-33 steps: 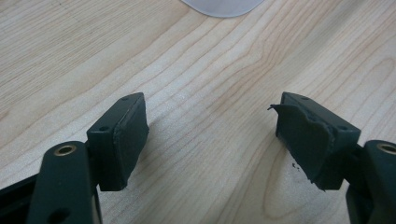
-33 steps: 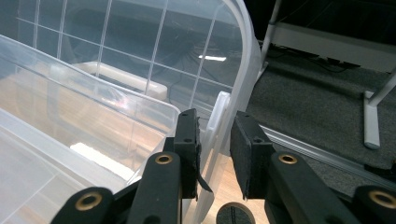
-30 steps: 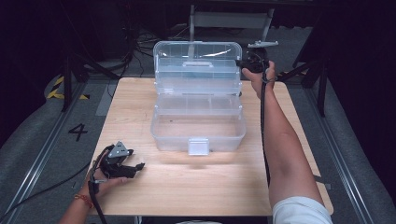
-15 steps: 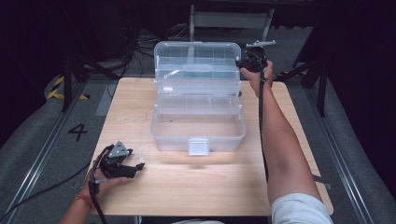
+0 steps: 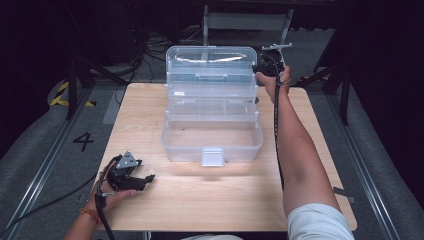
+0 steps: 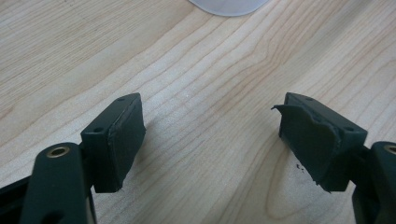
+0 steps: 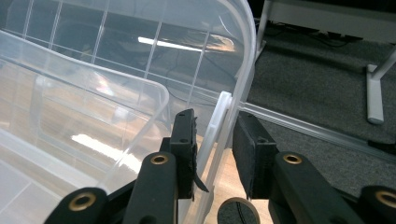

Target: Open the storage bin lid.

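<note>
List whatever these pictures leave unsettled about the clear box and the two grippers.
- High view: the right gripper sits behind the lid of the clear box; its jaws are too small to read.
- Right gripper view: glare hides whether both pads press the lid's edge.
- Left gripper view: the top edge crops the box's latch.
- High view: the trays' contents are lost in reflections.

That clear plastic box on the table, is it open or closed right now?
Open. The clear plastic box's lid stands upright at the back, its trays are stepped out and the bottom bin is bare. The right gripper has the lid's edge between its jaws.
</note>
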